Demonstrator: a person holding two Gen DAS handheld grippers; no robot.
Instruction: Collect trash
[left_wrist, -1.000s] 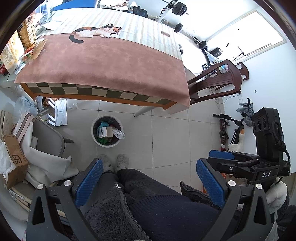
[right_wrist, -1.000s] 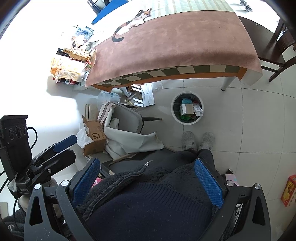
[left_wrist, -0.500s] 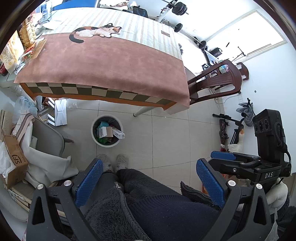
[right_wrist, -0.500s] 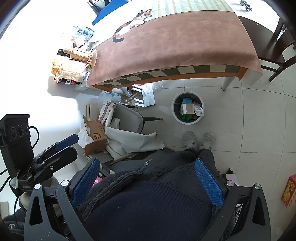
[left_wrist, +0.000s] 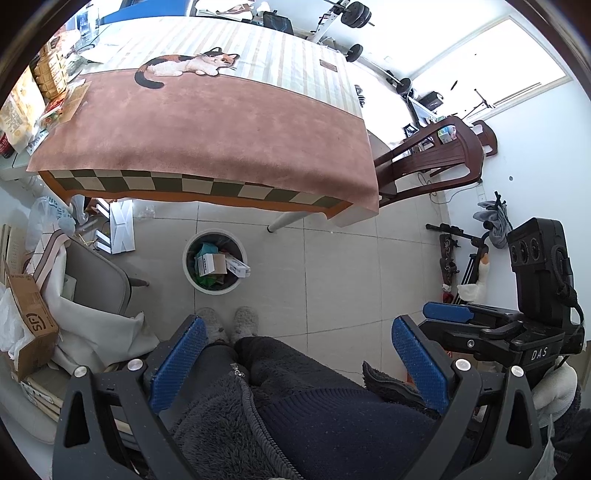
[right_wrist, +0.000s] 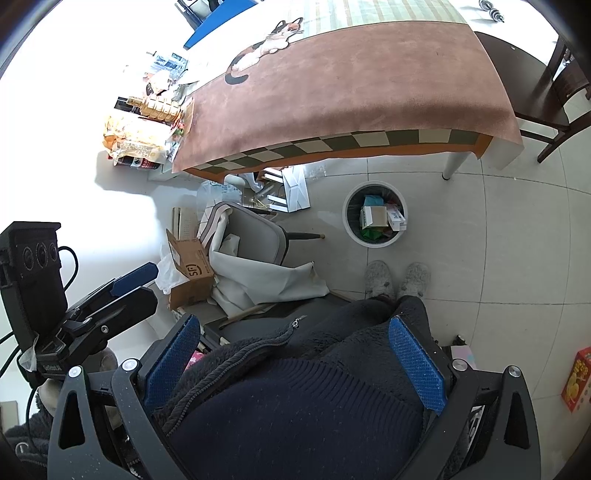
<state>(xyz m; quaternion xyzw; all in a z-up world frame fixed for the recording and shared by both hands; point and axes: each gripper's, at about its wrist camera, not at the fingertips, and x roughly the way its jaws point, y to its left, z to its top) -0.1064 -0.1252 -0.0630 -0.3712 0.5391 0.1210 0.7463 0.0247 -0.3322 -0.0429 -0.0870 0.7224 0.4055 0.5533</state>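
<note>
A white round trash bin stands on the tiled floor in front of the table, holding several small boxes and coloured wrappers. It also shows in the right wrist view. My left gripper is open and empty, held close over the person's dark clothing. My right gripper is open and empty, also over the clothing. Each gripper shows from the side in the other's view: the right gripper and the left gripper.
A table with a brown cloth and a cat print stands behind the bin. Snack packs lie at its left end. A grey chair, a cardboard box and a wooden chair stand around. A red box lies on the floor.
The right gripper, seen from the left wrist, has drifted slightly. Otherwise nothing has visibly changed.
</note>
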